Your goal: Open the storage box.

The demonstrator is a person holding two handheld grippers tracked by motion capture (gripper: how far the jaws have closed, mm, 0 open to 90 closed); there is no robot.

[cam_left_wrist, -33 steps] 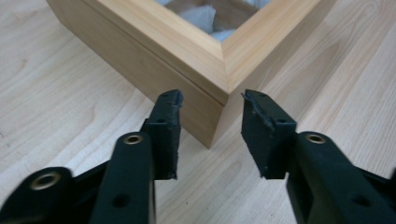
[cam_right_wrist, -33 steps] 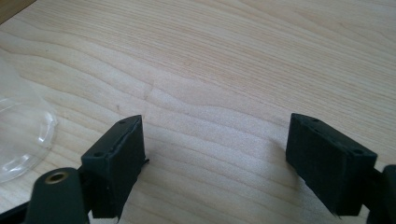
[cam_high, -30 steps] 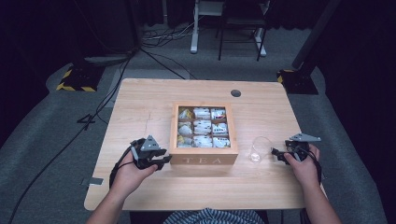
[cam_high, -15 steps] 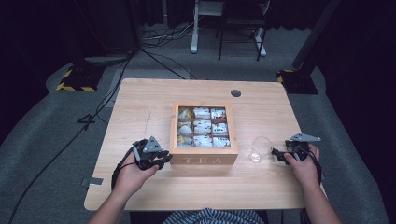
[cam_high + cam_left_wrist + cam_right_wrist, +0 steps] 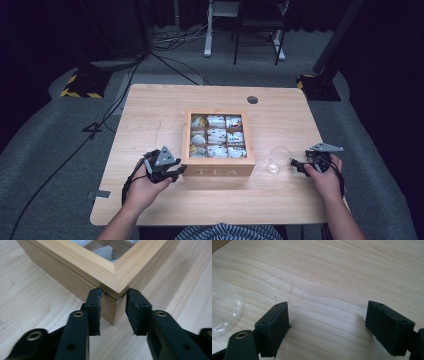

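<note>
The bench (image 5: pixel 150 130) is a light wooden top, standing on grey carpet. Near its middle sits a wooden box (image 5: pixel 218 170) with "TEA" on its front wall; its lid is down, with a window through which nine compartments of tea bags (image 5: pixel 216 135) show. To the right of the box, just beside it but apart, stands a clear glass (image 5: pixel 278 160).

The left gripper (image 5: pixel 176 174) is at the box's front left corner. In the left gripper view its jaws straddle that corner at the seam under the lid frame, one pad on each side wall; they have just been opening, and a slight gap shows at the right pad, so they are no longer clamped on the box.

The right gripper (image 5: pixel 296 165) rests at the bench's right edge, near the glass, its jaws wide apart over bare wood, with the rim of the glass (image 5: pixel 222 315) off to one side.
</note>
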